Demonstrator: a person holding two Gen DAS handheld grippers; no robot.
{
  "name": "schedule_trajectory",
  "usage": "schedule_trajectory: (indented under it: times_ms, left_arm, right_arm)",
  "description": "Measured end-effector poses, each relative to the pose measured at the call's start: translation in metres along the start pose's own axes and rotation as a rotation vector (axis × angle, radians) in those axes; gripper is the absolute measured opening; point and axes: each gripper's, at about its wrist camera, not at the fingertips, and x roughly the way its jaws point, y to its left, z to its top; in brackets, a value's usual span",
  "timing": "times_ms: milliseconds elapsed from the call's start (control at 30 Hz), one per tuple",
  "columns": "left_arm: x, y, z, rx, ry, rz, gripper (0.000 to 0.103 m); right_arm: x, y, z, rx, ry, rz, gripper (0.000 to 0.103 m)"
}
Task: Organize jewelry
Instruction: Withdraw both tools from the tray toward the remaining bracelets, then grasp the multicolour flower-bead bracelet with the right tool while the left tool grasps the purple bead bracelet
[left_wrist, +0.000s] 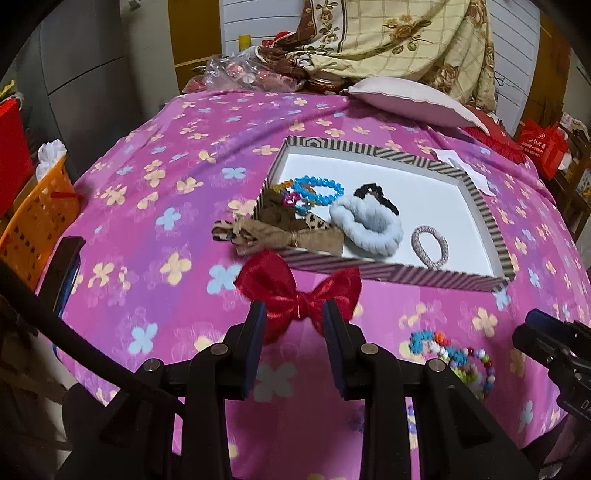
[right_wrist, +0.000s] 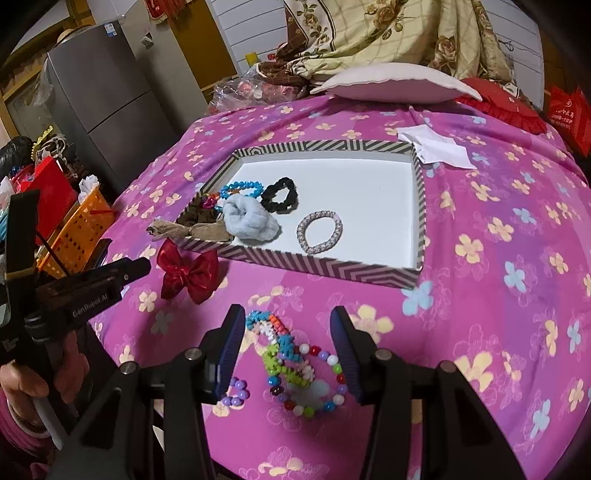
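On the pink floral bedspread (left_wrist: 155, 206), the red bow (left_wrist: 299, 295) lies at lower centre, below the striped tray (left_wrist: 388, 275), between the released jaws of the left gripper (left_wrist: 295, 314); light, soft satin, best gripped at its knot.

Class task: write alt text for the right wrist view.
The right gripper hangs open over beaded bracelets on a pink flowered bedspread. Beyond lie a red bow and a striped tray holding hair ties.
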Motion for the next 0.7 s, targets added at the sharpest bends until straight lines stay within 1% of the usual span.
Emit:
schedule_trajectory:
  times_ms: [267, 467, 600, 700]
  left_arm:
    - [-0.013, -0.005, -0.013, 0.016, -0.015, -0.006, 0.052]
    - [-0.018, -0.008, -0.019, 0.019, -0.02, -0.005, 0.052]
    - [-0.022, -0.011, -0.024, 0.025, -0.019, -0.007, 0.052]
    - [-0.024, -0.013, -0.028, 0.03, -0.017, -0.007, 0.052]
  right_arm:
    - [-0.004, 0.007, -0.013, -0.008, 0.007, 0.003, 0.05]
    - [-0.013, 0.01, -0.017, -0.015, -0.004, 0.003, 0.051]
    - [-0.017, 0.011, -0.018, -0.022, -0.009, -0.001, 0.056]
    - [-0.019, 0.011, -0.02, -0.026, -0.005, -0.003, 0.056]
